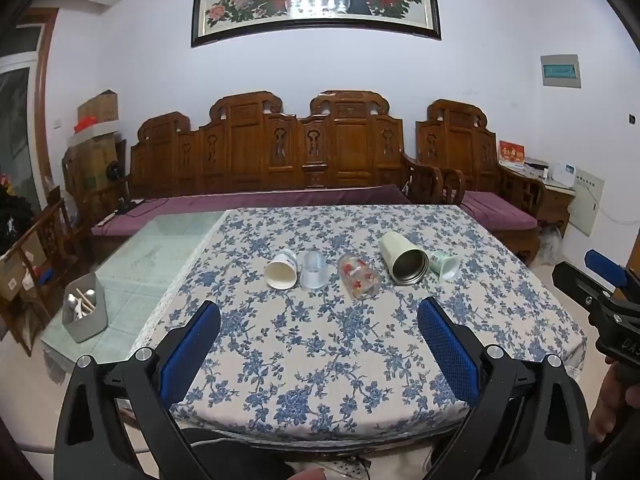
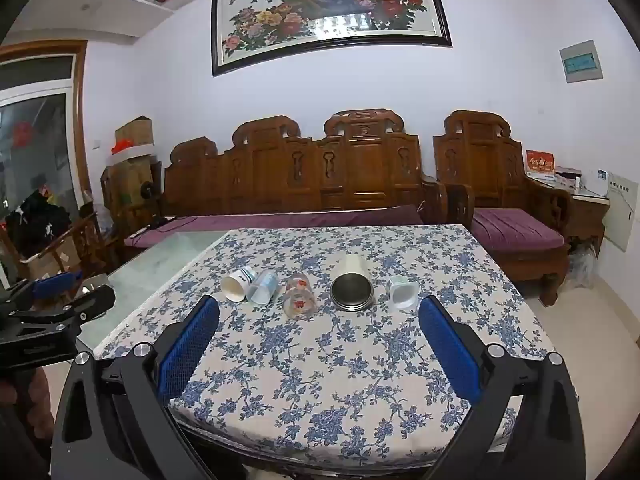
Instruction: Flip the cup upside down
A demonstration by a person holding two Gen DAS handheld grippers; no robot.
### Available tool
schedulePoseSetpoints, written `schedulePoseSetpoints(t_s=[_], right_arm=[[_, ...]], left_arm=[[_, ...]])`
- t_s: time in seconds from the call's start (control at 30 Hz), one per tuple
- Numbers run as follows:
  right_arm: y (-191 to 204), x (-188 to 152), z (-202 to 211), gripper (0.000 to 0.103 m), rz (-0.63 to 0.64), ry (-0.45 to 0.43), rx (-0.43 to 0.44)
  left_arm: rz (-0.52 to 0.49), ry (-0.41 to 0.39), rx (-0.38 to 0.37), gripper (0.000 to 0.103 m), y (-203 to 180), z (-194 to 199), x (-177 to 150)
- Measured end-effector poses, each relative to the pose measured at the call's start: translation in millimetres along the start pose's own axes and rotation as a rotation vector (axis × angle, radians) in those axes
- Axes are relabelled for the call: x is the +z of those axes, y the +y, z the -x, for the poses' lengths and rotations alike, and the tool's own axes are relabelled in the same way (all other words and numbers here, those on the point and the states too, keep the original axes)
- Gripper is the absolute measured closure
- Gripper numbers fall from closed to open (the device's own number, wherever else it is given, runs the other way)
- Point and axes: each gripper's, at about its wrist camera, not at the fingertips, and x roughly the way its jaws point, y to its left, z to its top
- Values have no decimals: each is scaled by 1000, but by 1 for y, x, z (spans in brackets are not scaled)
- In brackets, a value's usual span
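Observation:
Several cups lie on their sides in a row on the blue-flowered tablecloth (image 1: 320,360): a white paper cup (image 1: 282,269) (image 2: 237,283), a clear plastic cup (image 1: 314,270) (image 2: 263,287), a glass with red fish (image 1: 359,277) (image 2: 299,295), a cream steel-lined tumbler (image 1: 402,257) (image 2: 352,284), and a pale green cup (image 1: 445,265) (image 2: 403,291). My left gripper (image 1: 319,322) is open and empty, well short of the row. My right gripper (image 2: 319,318) is open and empty, near the row's front. Each gripper shows at the edge of the other's view.
A grey holder with utensils (image 1: 84,308) stands on the bare glass tabletop (image 1: 160,256) at the left. A carved wooden sofa with purple cushions (image 1: 264,200) runs behind the table. A matching armchair (image 2: 512,232) stands at the back right.

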Motion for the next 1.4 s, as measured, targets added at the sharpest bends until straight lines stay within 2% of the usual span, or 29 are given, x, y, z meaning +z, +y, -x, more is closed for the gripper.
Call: schedulePoseSetpoints(t_s=[0.8, 1.4], right_arm=[[-3, -2, 0, 2, -4, -1, 1], [0, 1, 4, 2, -9, -11, 4]], left_arm=[[1, -22, -10, 8, -3, 10, 12], [-1, -31, -9, 8, -4, 12, 9]])
